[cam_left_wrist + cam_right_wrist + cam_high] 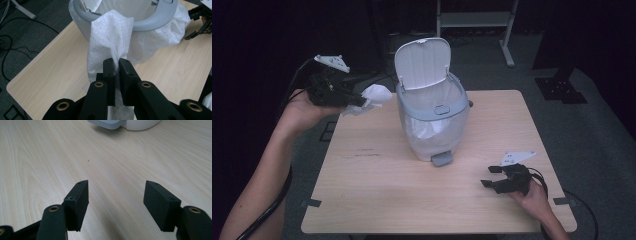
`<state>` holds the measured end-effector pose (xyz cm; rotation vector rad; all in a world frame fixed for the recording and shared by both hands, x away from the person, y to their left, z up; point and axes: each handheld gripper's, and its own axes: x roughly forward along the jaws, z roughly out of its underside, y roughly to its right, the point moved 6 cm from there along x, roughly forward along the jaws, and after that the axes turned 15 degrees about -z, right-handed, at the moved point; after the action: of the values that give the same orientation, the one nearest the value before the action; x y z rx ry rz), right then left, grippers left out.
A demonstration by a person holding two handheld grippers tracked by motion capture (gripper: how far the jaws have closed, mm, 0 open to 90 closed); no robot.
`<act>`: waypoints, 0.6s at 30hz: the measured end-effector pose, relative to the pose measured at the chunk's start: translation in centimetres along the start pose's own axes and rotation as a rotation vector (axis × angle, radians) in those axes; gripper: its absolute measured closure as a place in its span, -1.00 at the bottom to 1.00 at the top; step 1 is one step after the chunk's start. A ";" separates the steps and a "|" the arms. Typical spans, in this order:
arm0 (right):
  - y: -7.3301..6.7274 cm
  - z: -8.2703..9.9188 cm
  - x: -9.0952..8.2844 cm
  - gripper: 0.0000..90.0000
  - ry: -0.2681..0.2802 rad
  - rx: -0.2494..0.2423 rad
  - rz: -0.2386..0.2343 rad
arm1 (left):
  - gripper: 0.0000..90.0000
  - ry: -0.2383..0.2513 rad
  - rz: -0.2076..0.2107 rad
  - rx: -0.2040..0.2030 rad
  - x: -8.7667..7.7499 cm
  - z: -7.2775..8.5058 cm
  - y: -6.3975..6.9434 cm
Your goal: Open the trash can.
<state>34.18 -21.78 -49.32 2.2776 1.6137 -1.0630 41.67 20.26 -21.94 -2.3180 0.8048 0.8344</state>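
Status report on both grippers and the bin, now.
Left gripper shut on white tissue, held up beside the bin. Right gripper open, empty, low over the table. Bin lid up, nothing in the way.

A dim lab: bare test table [377, 165], floor cables [15, 42], metal stand [507, 30].

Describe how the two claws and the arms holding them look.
Both the left claw and the right claw are black, with two flat rectangular jaws on linkage arms with brass-coloured pivot rings. Each carries a pale grey three-cornered plate on top and trails a black cable. The forearms are bare, with no sleeves in sight.
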 end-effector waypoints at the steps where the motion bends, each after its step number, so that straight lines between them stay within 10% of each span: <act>1: 0.0 0.0 0.0 -0.21 0.003 0.001 0.000 | 0.86 -0.003 0.000 0.001 0.0 -0.1 0.0; 18: 0.3 0.2 -0.3 -0.21 0.014 0.011 0.002 | 0.86 0.007 0.018 0.037 0.6 -4.2 0.4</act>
<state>34.28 -22.20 -49.30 2.2984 1.6139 -1.0605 43.31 17.03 -19.69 -2.2861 0.8391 0.8127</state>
